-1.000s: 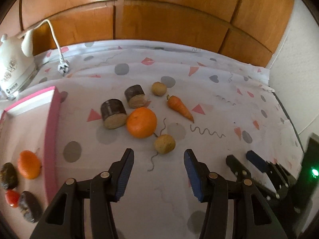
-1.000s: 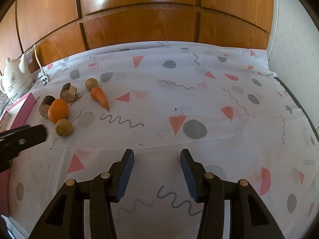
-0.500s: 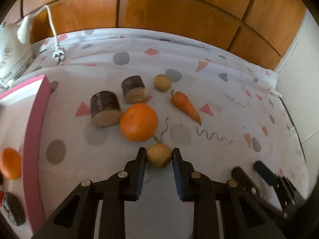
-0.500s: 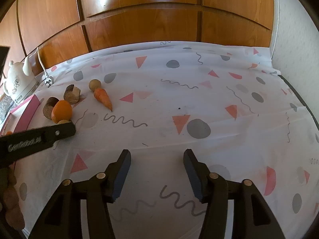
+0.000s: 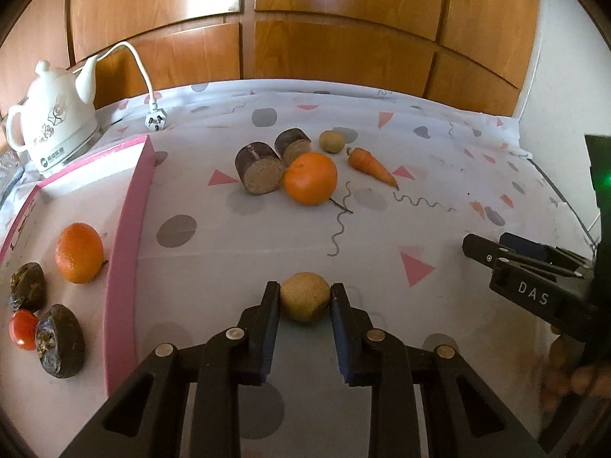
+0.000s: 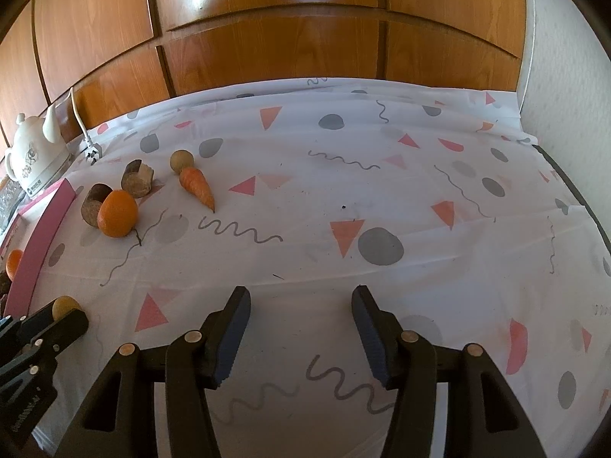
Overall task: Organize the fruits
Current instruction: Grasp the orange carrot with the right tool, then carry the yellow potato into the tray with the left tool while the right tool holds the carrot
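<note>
My left gripper (image 5: 304,297) is shut on a small round tan fruit (image 5: 304,301) and holds it above the patterned cloth. The fruit also shows in the right wrist view (image 6: 65,304). On the cloth farther off lie an orange (image 5: 311,178), two dark cut fruit halves (image 5: 260,168) (image 5: 292,145), another tan round fruit (image 5: 331,141) and a carrot (image 5: 371,166). A pink-rimmed tray (image 5: 126,236) at the left holds an orange (image 5: 79,252), two dark fruits (image 5: 59,339) and a small red fruit (image 5: 23,329). My right gripper (image 6: 301,305) is open and empty over the cloth.
A white kettle (image 5: 53,126) with its cord and plug (image 5: 156,121) stands at the back left. Wooden panels (image 5: 305,30) back the table. A white wall (image 6: 565,57) borders the right side. The right gripper also shows in the left wrist view (image 5: 527,274).
My left gripper closed on the tan fruit, lifted it and drew it back from the orange toward the near side. My right gripper stayed open, almost still.
</note>
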Demonstrator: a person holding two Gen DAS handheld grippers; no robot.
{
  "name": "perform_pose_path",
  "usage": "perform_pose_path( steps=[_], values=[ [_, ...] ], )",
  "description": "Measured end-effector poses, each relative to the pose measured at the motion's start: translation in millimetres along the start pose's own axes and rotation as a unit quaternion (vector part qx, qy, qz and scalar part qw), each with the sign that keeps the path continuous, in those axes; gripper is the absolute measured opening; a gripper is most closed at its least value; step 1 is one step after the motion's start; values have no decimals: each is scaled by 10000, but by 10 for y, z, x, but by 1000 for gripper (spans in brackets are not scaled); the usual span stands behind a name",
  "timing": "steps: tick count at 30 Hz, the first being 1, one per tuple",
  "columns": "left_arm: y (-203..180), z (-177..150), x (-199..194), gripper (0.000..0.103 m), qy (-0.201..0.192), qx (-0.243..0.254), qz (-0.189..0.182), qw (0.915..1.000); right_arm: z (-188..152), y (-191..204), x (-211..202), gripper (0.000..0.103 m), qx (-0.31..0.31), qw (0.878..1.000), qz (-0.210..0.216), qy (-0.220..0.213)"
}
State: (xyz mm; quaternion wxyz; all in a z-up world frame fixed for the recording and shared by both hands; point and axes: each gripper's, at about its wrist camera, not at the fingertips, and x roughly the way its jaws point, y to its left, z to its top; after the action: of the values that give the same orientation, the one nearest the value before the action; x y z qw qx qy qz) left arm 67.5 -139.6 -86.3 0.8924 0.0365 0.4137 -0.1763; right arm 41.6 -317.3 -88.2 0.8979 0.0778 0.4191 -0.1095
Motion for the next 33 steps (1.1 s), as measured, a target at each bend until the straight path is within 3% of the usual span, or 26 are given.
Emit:
perform_pose_path(
  steps=[9,20,22,23,25,33],
  values=[
    [-3,-12,5,26,-73,0,-18,10000,382,237,27,54,-477,9971,585,-18],
    [3,-29,6,27,-121,-27,-56,9999,864,753,594,54,-1345,9872,797,307],
    [3,-30,2,27,-123,-37,-65,9999,887,830,703,47,-1468,9858,723,369],
    [4,-30,1,27,-124,-43,-72,9999,888,859,746,33,-1518,9850,709,412],
    [5,-29,0,27,-123,-41,-75,9999,883,883,739,20,-1573,9841,734,384],
    [10,-29,0,27,-121,-28,-76,9999,555,687,403,20,-1538,9825,933,478]
  ],
)
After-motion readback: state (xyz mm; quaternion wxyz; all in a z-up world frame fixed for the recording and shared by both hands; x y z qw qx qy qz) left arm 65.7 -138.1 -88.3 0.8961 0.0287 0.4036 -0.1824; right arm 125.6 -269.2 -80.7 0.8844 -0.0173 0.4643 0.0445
